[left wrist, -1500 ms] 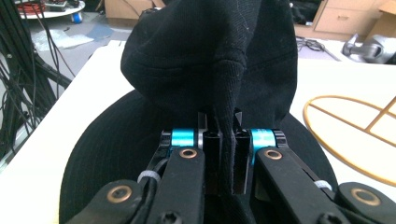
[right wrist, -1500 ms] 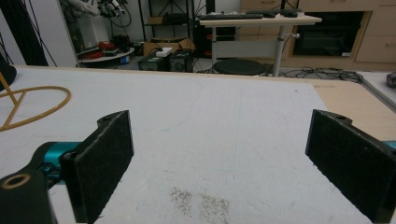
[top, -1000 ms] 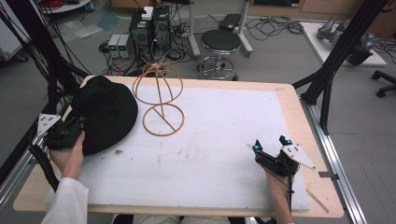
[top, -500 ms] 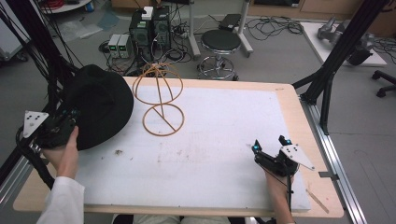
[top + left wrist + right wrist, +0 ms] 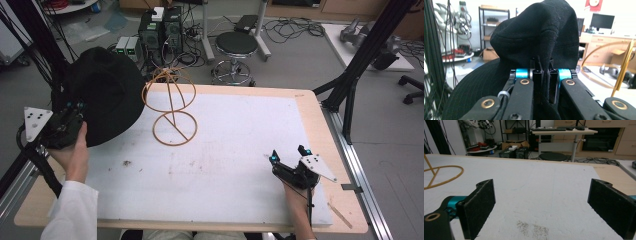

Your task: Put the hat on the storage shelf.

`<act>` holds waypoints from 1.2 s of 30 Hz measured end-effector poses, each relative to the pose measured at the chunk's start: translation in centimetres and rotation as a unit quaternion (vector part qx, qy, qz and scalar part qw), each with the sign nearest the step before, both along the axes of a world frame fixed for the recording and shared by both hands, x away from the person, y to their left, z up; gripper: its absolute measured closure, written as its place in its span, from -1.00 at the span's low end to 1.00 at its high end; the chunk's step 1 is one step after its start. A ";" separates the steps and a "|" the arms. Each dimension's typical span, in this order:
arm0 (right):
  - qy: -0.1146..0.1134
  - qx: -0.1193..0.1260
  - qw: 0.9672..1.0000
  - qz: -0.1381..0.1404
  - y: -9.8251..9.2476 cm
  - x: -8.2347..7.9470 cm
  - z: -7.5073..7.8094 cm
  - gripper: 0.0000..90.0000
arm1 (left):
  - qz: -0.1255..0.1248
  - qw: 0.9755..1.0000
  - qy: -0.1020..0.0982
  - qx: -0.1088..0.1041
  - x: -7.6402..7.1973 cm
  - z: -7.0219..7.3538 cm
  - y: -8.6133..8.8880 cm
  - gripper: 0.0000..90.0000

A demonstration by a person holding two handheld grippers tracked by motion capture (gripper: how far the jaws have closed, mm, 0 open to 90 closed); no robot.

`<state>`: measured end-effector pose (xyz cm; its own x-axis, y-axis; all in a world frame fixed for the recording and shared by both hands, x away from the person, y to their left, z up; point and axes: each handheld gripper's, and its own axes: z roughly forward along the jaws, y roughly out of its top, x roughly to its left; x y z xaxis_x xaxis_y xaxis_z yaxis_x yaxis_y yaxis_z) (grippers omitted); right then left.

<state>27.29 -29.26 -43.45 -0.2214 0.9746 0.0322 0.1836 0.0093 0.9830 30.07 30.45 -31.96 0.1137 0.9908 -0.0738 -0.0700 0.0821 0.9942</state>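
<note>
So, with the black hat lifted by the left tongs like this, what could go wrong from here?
1. The left tongs pinch only a thin fold of the black hat, so it might slip out and drop.
2. The hat hangs close beside the wire hat stand; a swing could knock this light frame over.
3. The right tongs rest open, far away, so they cannot catch either quickly.

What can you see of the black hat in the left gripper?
The black brimmed fabric hat has a rounded crown and a wide brim, in matte woven cloth with faint stitch lines. It is lifted off the white table mat and tilted, hanging over the table's left far corner beside the golden wire hat stand, apart from it. The left gripper is shut on a pinched fold of its brim. Nothing else touches it.
</note>
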 end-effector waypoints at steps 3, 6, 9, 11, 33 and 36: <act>0.002 0.004 1.000 -0.001 0.0 -0.1 0.0 -0.85 | -0.003 1.000 -0.022 0.000 -0.1 1.1 -0.3 0.94; 0.000 0.005 1.000 -0.003 -0.1 -0.1 0.0 -0.85 | -0.007 0.999 -0.039 0.009 -0.2 2.1 -0.4 0.94; 0.001 0.006 1.000 -0.003 -0.1 0.0 0.0 -0.85 | -0.010 0.998 -0.056 0.010 -0.5 3.0 -0.5 0.94; -0.001 0.002 1.000 -0.002 -0.1 0.0 0.0 -0.85 | -0.013 0.997 -0.070 0.005 -0.8 3.6 -0.5 0.94; -0.005 0.006 1.000 -0.001 0.0 -0.1 0.1 -0.85 | -0.111 0.983 -0.141 -0.024 -1.4 7.1 -3.5 0.94; -0.006 0.005 1.000 0.000 0.0 -0.1 0.1 -0.85 | -0.128 0.981 -0.142 -0.019 -1.2 7.4 -4.3 0.94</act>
